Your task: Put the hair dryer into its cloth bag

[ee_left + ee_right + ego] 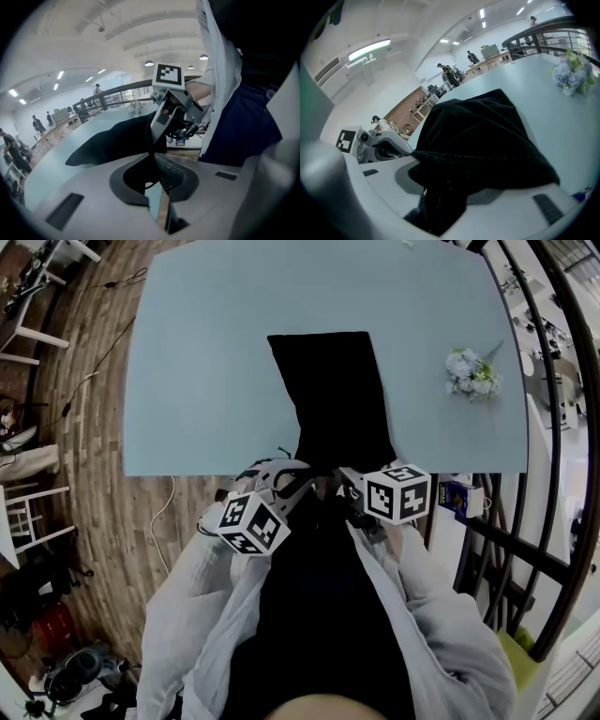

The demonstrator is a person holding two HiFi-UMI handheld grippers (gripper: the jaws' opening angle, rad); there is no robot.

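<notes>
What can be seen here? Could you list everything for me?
table: one, pale blue, centre.
cloth bag: one, black, lying on the table, its near end hanging over the table's near edge.
flower bunch: one, white and bluish, on the table's right side.
box: one, blue, past the table's near right corner.
floor: brown wood, left of the table.
left gripper: one, grey, shut on the bag's edge.
right gripper: one, grey, shut on bunched bag cloth.
sleeves: two, light grey, bottom.
</notes>
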